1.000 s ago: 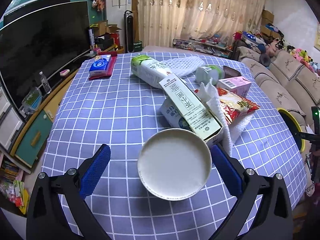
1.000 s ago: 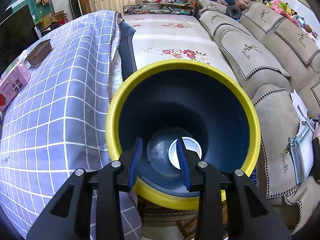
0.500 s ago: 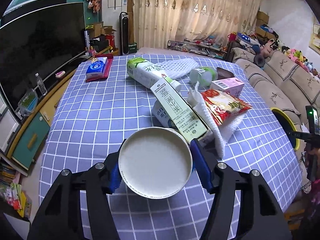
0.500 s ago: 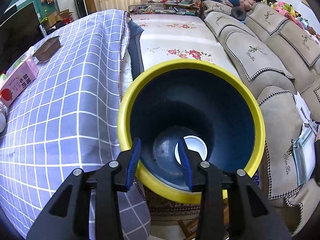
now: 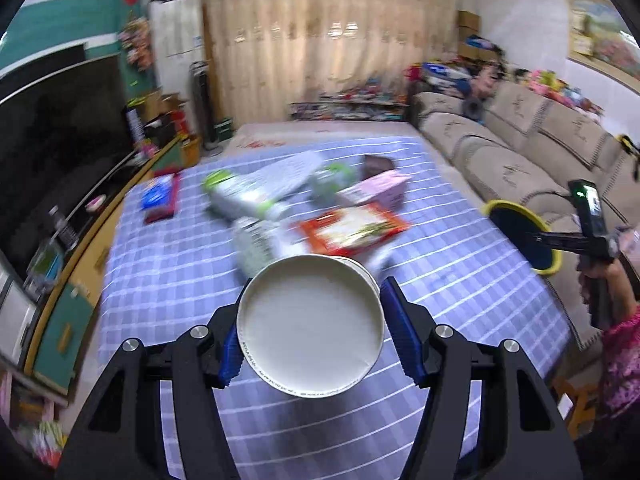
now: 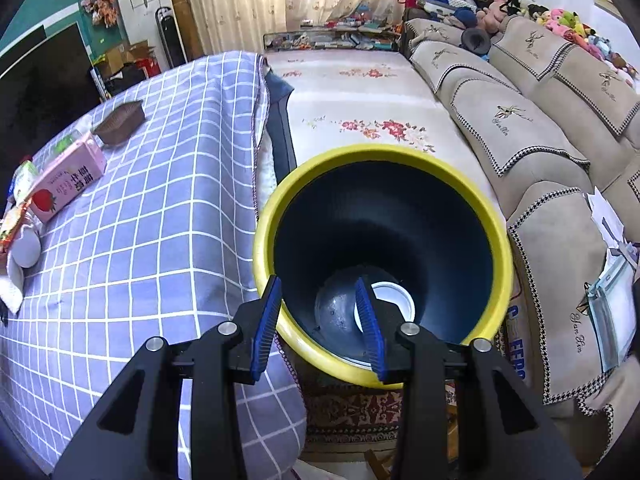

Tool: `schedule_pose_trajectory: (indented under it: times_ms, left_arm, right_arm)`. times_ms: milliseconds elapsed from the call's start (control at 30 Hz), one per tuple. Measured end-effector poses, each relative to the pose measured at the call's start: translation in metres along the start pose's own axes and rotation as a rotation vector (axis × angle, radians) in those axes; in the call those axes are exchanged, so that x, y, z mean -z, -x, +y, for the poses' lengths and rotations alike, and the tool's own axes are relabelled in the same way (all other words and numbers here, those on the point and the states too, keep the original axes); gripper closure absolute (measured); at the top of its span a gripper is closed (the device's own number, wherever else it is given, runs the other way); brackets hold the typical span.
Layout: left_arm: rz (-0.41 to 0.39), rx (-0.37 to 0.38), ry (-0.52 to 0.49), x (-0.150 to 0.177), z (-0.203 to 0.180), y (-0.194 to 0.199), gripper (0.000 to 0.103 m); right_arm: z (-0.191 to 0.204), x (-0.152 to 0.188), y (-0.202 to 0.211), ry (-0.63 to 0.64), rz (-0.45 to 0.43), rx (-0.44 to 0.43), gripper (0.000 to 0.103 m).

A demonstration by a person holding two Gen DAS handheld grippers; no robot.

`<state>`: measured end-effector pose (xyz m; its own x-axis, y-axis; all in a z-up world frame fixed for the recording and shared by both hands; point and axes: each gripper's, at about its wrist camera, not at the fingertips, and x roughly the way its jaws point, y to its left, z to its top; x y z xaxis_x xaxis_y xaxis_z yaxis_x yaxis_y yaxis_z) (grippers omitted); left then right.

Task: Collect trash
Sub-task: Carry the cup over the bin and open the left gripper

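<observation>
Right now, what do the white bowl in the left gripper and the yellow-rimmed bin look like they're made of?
White bowl: probably matte paper, with a thin rolled rim and small print around the edge. Yellow-rimmed bin: likely moulded plastic, smooth and slightly glossy, with soft light reflections on its dark inside wall.

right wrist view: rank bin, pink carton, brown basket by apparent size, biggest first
1. bin, by far; it is also nearest the camera, so part of that is nearness.
2. pink carton.
3. brown basket, slightly smaller, but it lies farther back, so 2 versus 3 is unsure.
</observation>
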<state>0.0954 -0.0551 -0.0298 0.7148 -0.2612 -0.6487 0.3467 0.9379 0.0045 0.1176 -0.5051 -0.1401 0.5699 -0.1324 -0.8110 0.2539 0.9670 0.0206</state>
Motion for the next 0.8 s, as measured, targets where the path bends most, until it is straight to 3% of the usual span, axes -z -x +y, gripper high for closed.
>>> schedule_pose_trajectory:
  times_ms: [200, 400, 567, 800]
  left_arm:
    - [-0.022, 0.161, -0.102, -0.039, -0.071, -0.030, 0.042]
    - [0.007, 0.311, -0.210, -0.084, -0.164, -0.090, 0.042]
    - [0.073, 0.384, -0.290, -0.109, -0.240, -0.151, 0.041]
    - [0.191, 0.398, -0.390, -0.113, -0.331, -0.234, 0.040]
  right_arm:
    - [-0.023, 0.012, 0.032, -0.035, -0.068, 0.013, 0.066]
    - [-0.064, 0.025, 0.062, -0.099, -0.126, 0.037, 0.064]
    - [-0.092, 0.036, 0.068, -0.154, -0.132, 0.043, 0.063]
    - [-0.120, 0.044, 0.061, -0.200, -0.104, 0.051, 0.063]
